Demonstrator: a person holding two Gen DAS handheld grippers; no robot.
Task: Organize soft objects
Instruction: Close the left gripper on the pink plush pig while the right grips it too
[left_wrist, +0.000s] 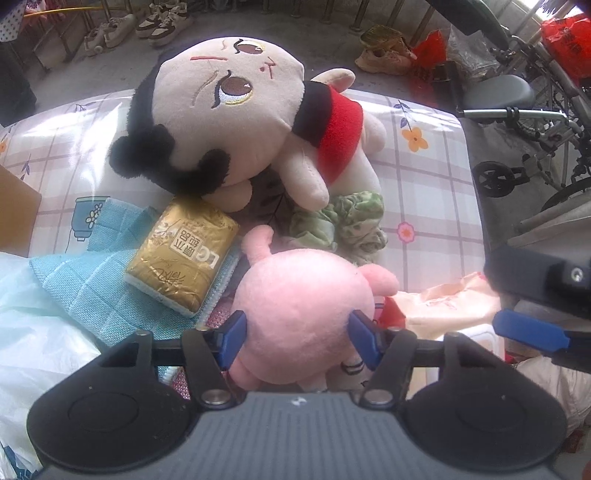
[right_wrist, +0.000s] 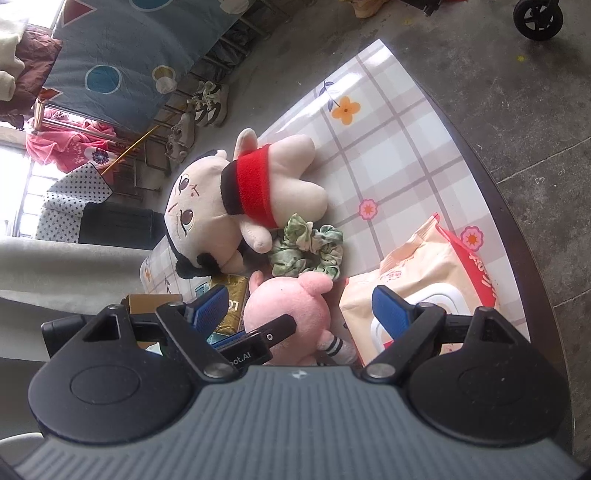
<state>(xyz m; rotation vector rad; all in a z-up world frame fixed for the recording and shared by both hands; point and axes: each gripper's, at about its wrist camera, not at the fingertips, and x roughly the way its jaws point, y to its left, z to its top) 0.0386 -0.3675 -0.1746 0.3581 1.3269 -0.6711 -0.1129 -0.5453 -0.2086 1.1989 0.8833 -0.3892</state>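
Observation:
A pink plush toy (left_wrist: 303, 295) lies near the front of the table, and my left gripper (left_wrist: 297, 326) is shut on it, blue pads pressing its two sides. Behind it are a green scrunchie (left_wrist: 343, 221) and a big doll (left_wrist: 236, 110) with black hair and a red bib. In the right wrist view my right gripper (right_wrist: 301, 306) hangs open above the pink plush toy (right_wrist: 291, 306) and a wet-wipes pack (right_wrist: 436, 266), holding nothing. The doll (right_wrist: 258, 192) and scrunchie (right_wrist: 310, 247) lie beyond. One blue finger (left_wrist: 532, 334) of the right gripper shows at the left view's right edge.
A gold tissue pack (left_wrist: 181, 254) rests on a teal cloth (left_wrist: 92, 280) at the left, beside a white plastic bag (left_wrist: 40, 350) and a cardboard box (left_wrist: 14, 214). The table (right_wrist: 399, 147) has a plaid flowered cover; its right edge drops to a concrete floor. Shoes and a wheelchair stand beyond.

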